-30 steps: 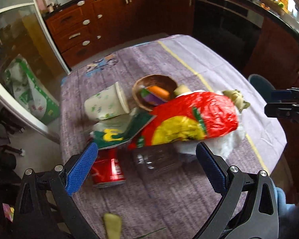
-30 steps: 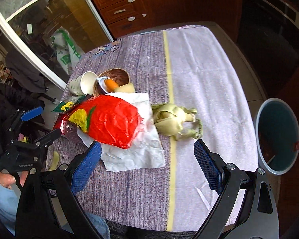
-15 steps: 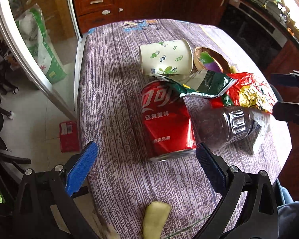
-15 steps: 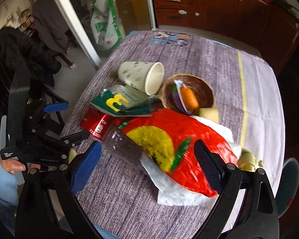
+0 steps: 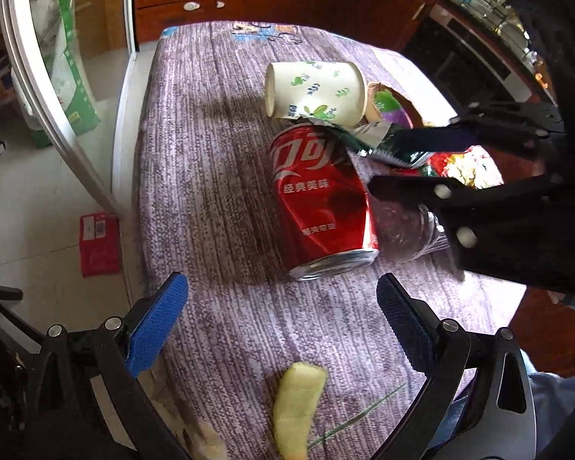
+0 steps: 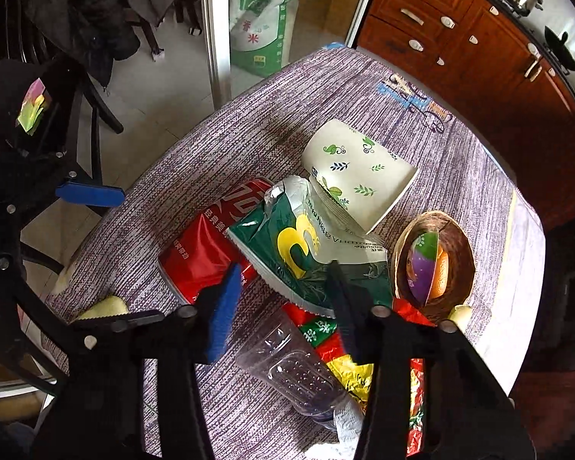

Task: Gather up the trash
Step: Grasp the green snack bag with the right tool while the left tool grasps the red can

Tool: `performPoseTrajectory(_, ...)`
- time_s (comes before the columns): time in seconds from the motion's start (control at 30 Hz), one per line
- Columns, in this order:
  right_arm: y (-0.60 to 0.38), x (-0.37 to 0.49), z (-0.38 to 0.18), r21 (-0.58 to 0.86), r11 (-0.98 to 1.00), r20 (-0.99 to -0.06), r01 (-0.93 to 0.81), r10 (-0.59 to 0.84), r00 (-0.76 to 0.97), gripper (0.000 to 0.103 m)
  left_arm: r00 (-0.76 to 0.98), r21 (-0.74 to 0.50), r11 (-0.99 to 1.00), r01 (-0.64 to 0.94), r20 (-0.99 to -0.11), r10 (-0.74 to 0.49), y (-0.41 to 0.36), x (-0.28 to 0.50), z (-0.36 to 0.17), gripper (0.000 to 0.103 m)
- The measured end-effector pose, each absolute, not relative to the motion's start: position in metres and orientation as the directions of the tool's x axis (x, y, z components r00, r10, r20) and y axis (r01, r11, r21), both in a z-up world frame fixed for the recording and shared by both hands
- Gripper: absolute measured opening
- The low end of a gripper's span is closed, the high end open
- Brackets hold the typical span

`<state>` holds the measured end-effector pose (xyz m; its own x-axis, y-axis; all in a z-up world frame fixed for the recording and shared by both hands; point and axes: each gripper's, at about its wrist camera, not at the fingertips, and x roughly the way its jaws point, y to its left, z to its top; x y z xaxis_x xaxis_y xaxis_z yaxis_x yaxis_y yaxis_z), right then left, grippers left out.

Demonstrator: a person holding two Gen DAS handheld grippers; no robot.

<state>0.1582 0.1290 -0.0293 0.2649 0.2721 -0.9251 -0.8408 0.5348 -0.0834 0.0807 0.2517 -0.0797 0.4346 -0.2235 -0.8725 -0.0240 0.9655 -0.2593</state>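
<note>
A red cola can point(image 5: 320, 199) lies on its side on the purple tablecloth, and it also shows in the right wrist view point(image 6: 207, 245). A green snack wrapper point(image 6: 306, 245) lies over it, against a tipped paper cup point(image 6: 358, 172). A clear plastic bottle point(image 6: 295, 375) and a red and yellow bag point(image 6: 349, 368) lie beside them. My right gripper point(image 6: 283, 291) is open, with its jaws straddling the near edge of the green wrapper point(image 5: 368, 140). My left gripper point(image 5: 280, 314) is open and empty, just short of the can.
A wooden bowl point(image 6: 460, 245) with toy food stands right of the cup. A peel scrap point(image 5: 295, 402) lies at the table's near edge. Wooden cabinets point(image 6: 460, 27) stand behind. A glass door frame point(image 5: 50, 88) and a dark chair point(image 6: 38, 122) flank the table.
My right gripper has come down close over the trash pile and now straddles the green wrapper. My left gripper has moved in closer to the can.
</note>
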Motion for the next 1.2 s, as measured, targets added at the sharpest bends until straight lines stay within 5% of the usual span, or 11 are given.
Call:
performPoseTrajectory(0.13, 0.123, 0.162, -0.027, -0.043, 0.552, -0.915, -0.833, 0.313, 0.254, 0.013, 0.437, -0.282, 0.959, -0.007, -0.864, -0.251, 0.245, 0.091, -0.079, 0.099)
performPoseTrajectory(0.5, 0.099, 0.17, 0.009, 0.112, 0.591, -0.865, -0.799, 0.454, 0.215, 0.006, 0.411, -0.316, 0.948, -0.044, -0.87, -0.271, 0.233, 0.13, -0.098, 0.097)
performPoseTrajectory(0.67, 0.088, 0.172, 0.017, 0.163, 0.594, -0.849, -0.788, 0.491, 0.195, 0.006, 0.41, -0.308, 0.949, -0.059, -0.875, -0.259, 0.23, 0.13, -0.102, 0.058)
performPoseTrajectory(1.2, 0.046, 0.169, 0.066, 0.241, 0.598, -0.759, -0.764, 0.608, 0.235, 0.006, 0.511, -0.235, 0.964, -0.126, -0.848, -0.14, 0.224, 0.083, -0.048, 0.058)
